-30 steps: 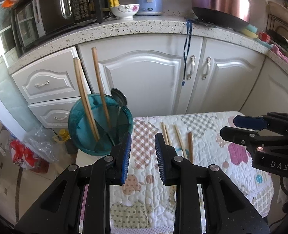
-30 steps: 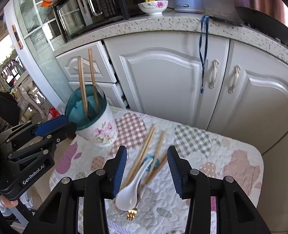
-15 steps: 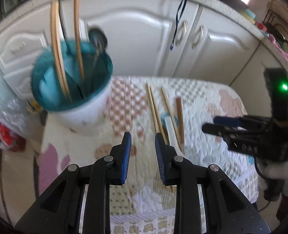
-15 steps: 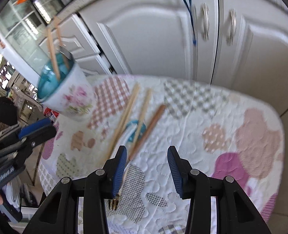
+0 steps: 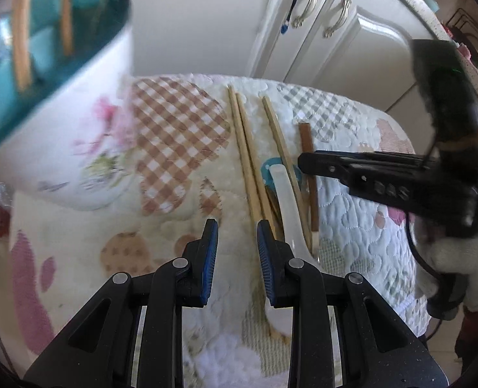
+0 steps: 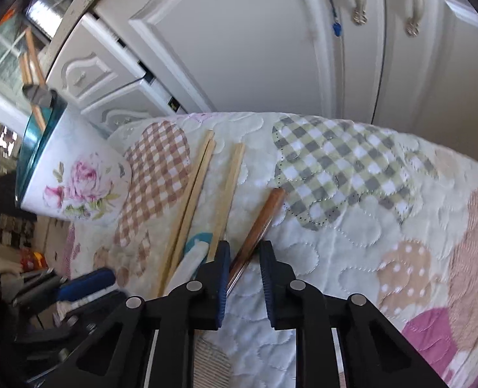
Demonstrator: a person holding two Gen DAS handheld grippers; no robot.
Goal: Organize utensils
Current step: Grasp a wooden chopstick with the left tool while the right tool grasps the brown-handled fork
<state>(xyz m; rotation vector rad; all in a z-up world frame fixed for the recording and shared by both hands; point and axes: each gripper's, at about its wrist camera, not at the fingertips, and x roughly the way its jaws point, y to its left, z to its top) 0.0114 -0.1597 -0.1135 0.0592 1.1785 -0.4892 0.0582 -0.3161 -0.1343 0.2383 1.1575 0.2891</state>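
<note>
Two chopsticks and a spoon already stand in the holder [image 5: 54, 97], while beside it on the table [image 6: 352, 236] lie three pale chopsticks [image 5: 248, 161], a white spoon [image 5: 287, 207] and the brown-handled utensil [image 6: 258, 226] my right gripper [image 6: 244, 255] is closing around; my left gripper [image 5: 235, 236] hangs open and empty

Quilted cloth mat [image 6: 352, 226]: soft, matt, stitched patchwork. Chopsticks [image 5: 248, 148]: pale bare wood, matt. Brown-handled utensil [image 6: 258, 226]: glossy, polished. Spoon [image 5: 287, 207]: white, smooth, glazed look. Holder [image 6: 77, 187]: glossy white floral wall, teal inside. Cabinet doors [image 6: 255, 38]: smooth satin white.
</note>
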